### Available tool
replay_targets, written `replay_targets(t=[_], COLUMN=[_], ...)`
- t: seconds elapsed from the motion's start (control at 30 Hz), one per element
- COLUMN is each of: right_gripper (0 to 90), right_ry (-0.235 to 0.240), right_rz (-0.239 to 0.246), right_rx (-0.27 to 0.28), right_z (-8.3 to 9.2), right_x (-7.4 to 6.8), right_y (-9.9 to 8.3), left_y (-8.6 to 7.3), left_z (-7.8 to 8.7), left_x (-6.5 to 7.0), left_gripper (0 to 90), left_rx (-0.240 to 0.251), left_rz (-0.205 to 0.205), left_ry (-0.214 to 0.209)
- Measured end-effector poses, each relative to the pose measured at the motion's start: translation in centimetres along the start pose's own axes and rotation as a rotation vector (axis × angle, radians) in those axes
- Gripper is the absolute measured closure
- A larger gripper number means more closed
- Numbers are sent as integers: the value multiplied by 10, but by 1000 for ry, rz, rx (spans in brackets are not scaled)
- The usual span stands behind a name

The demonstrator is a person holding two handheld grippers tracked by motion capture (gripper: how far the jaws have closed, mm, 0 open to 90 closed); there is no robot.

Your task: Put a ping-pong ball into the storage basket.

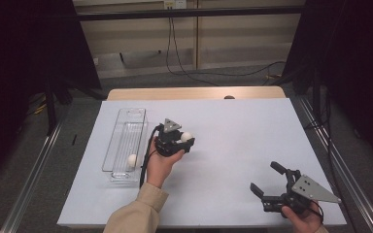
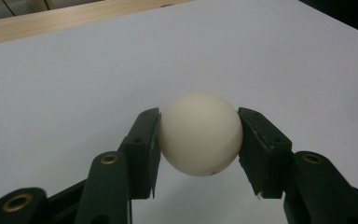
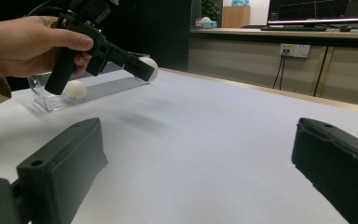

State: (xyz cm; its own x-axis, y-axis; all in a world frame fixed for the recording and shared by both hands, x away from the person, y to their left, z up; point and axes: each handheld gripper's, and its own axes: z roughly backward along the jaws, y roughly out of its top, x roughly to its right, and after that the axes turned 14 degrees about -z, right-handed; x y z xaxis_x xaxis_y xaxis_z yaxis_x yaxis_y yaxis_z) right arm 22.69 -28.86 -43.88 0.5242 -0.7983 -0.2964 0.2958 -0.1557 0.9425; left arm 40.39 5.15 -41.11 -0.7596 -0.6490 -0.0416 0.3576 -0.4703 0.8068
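Just left of the middle of the white surface (image 1: pixel 233 145), the left gripper (image 1: pixel 187 138) is clamped on a white ball (image 1: pixel 186 136). In the left gripper view the two black pads press on opposite sides of the ball (image 2: pixel 200 133), which is off the surface, and a tiny dark speck shows low on its skin; no brand or print can be read on it. To the left of that gripper lies a clear plastic tray (image 1: pixel 126 141), long and narrow, running from near to far. A second white ball (image 1: pixel 131 159) rests inside it toward the near end. At the near right, the right gripper (image 1: pixel 266 179) hangs with its jaws wide apart and nothing between them. Far behind, a screen (image 3: pixel 317 10) shows thin lines, too small to read. No writing is legible on the tray or either gripper.
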Motion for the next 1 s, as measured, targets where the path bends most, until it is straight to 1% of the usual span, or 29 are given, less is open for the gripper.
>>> replay_targets(t=[0.07,0.1,0.23,0.27,0.57,0.7,0.8,0.87,0.9,1.0], right_gripper=[19,19,19,19,19,19,19,19,19,19], right_ry=[0,0,-1,-1,-1,-2,-2,0,-1,-2], right_rz=[0,-1,-1,0,0,0,0,1,1,0], right_rx=[0,0,-1,-1,0,0,0,-1,0,1], right_z=[0,0,0,0,0,0,0,0,0,0], right_x=[0,0,0,0,0,0,0,0,0,0], right_y=[0,0,0,0,0,0,0,0,0,0], left_y=[-1,-1,-1,-1,-3,-3,-3,-4,-4,-4], left_z=[1,1,2,2,5,6,7,8,8,10], left_x=[-1,-1,-2,-3,-6,-7,-7,-9,-9,-10], left_gripper=[511,511,511,511,511,511,511,511,511,511], left_rx=[-3,-1,3,-1,5,6,9,3,10,5], left_rz=[-3,4,7,3,19,17,26,14,25,20], left_ry=[1,3,5,4,13,16,19,20,23,24])
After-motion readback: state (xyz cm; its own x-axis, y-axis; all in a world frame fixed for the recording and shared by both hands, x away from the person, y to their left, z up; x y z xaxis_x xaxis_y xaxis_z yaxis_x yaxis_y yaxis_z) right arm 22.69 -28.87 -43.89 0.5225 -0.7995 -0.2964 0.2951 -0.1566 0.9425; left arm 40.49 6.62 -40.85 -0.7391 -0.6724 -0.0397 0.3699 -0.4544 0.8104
